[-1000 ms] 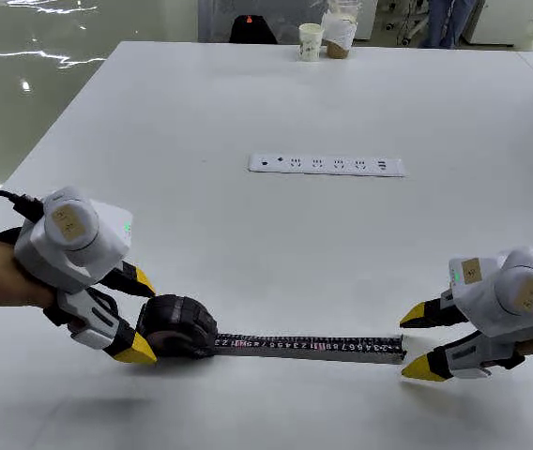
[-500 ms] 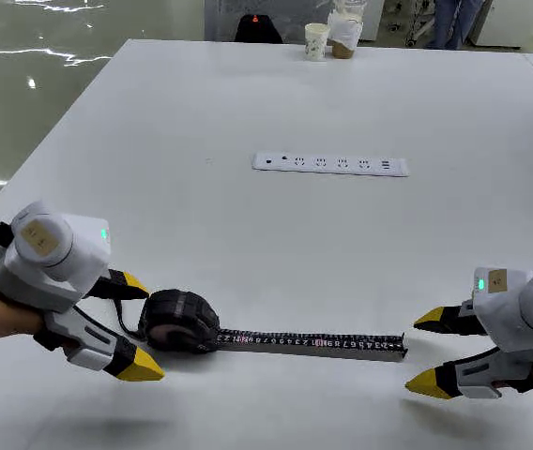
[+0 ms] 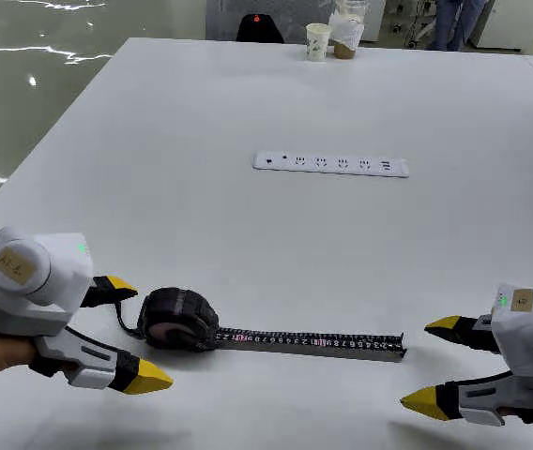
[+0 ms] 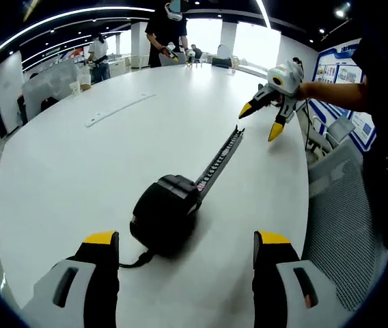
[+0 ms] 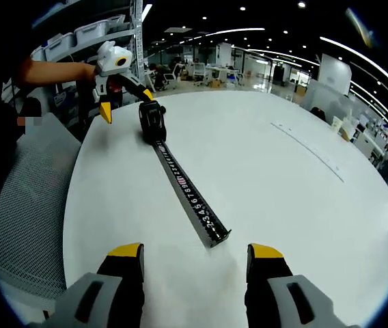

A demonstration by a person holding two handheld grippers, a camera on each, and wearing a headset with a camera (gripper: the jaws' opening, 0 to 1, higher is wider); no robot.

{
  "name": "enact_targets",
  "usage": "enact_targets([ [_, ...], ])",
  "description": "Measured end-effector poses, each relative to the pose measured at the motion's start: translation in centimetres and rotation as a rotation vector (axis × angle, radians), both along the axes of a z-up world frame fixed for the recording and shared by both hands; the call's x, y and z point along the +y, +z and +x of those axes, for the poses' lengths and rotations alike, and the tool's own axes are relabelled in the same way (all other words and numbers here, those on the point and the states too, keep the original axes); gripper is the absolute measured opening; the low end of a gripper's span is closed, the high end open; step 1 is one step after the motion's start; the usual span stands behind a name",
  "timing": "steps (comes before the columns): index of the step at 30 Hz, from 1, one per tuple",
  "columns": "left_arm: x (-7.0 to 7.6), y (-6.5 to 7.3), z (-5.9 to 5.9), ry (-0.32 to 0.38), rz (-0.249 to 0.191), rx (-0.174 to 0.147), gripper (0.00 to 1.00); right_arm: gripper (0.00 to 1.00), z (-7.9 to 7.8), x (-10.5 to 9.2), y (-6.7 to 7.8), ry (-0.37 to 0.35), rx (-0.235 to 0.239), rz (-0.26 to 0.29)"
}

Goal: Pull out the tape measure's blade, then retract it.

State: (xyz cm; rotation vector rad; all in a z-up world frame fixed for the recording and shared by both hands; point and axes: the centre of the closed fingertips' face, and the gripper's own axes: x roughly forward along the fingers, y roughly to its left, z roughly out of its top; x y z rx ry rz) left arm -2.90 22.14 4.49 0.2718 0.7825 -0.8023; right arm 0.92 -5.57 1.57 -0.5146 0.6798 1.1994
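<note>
A black tape measure [image 3: 177, 319] [image 4: 165, 213] [image 5: 152, 113] lies on the white table [image 3: 285, 112] with its dark blade [image 3: 312, 340] [image 4: 219, 159] [image 5: 188, 194] pulled out flat to the right. My left gripper [image 3: 127, 332] [image 4: 186, 247] is open just left of the case, touching nothing. Open too, my right gripper [image 3: 435, 362] [image 5: 194, 258] hangs a little past the blade's end hook [image 3: 402, 345] [image 5: 219, 237], apart from it.
A white power strip [image 3: 330, 164] [image 4: 120, 108] [image 5: 306, 143] lies across the table's middle. Paper cups [image 3: 317, 41] stand at the far edge. People stand beyond the table in the left gripper view. A mesh chair [image 5: 23, 205] sits beside the table.
Both grippers have drawn back from the tape measure: the left one away from the case, the right one away from the blade's end. The tape measure lies still, blade out.
</note>
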Motion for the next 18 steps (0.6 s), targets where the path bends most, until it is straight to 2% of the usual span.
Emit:
enact_targets([
  [5,0.0,0.3,-0.2,0.061,-0.032,-0.031,0.80,0.63,-0.2,0.2,0.3,-0.038,-0.006,0.020],
  [14,-0.4,0.5,-1.0,0.128,-0.067,-0.057,0.85,0.70,-0.9,0.7,0.9,-0.090,-0.016,0.065],
  [18,-0.5,1.0,-1.3,0.166,-0.087,-0.079,0.87,0.72,-1.3,0.8,1.0,-0.115,-0.019,0.080],
])
